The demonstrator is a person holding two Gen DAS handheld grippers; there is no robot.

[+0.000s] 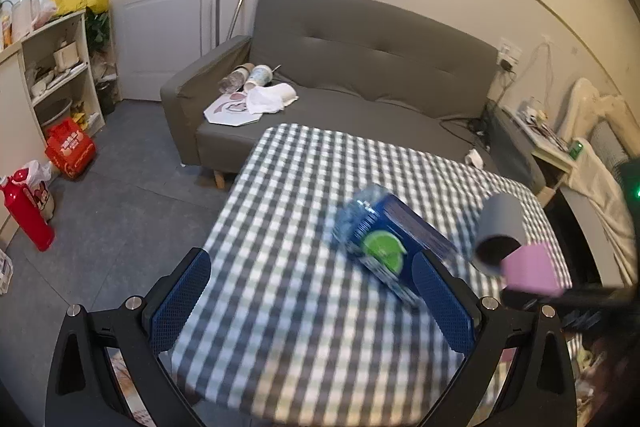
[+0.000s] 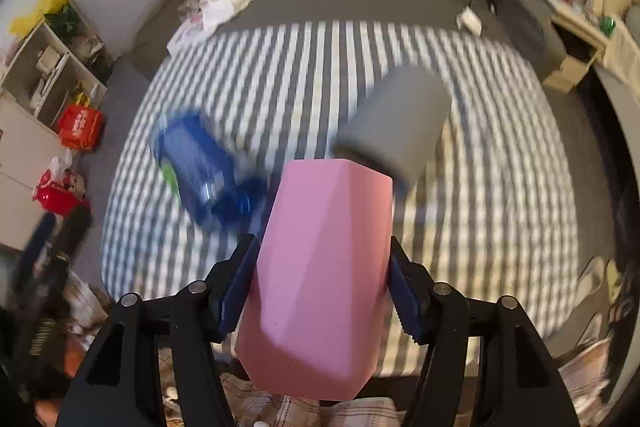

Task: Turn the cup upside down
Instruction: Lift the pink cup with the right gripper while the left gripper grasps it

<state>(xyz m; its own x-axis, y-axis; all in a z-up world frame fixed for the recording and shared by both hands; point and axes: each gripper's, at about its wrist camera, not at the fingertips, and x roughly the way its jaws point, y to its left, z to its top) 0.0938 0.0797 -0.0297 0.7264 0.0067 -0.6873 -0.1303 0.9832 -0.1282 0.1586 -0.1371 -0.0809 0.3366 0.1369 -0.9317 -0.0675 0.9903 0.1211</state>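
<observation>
Clamping the pink cup [image 2: 320,267], the right gripper [image 2: 322,287] carries it mid-flip above the table [image 2: 500,187], beside the grey cup [image 2: 400,119]. Left gripper [image 1: 312,303] stands apart, empty. Next: finish inverting, set down.

Left gripper [image 1: 312,303] is sitting at the bottom of its frame, blue pads spread wide, gripping nothing. Right gripper [image 2: 320,291], bottom center, is clamping something between its pads.
</observation>
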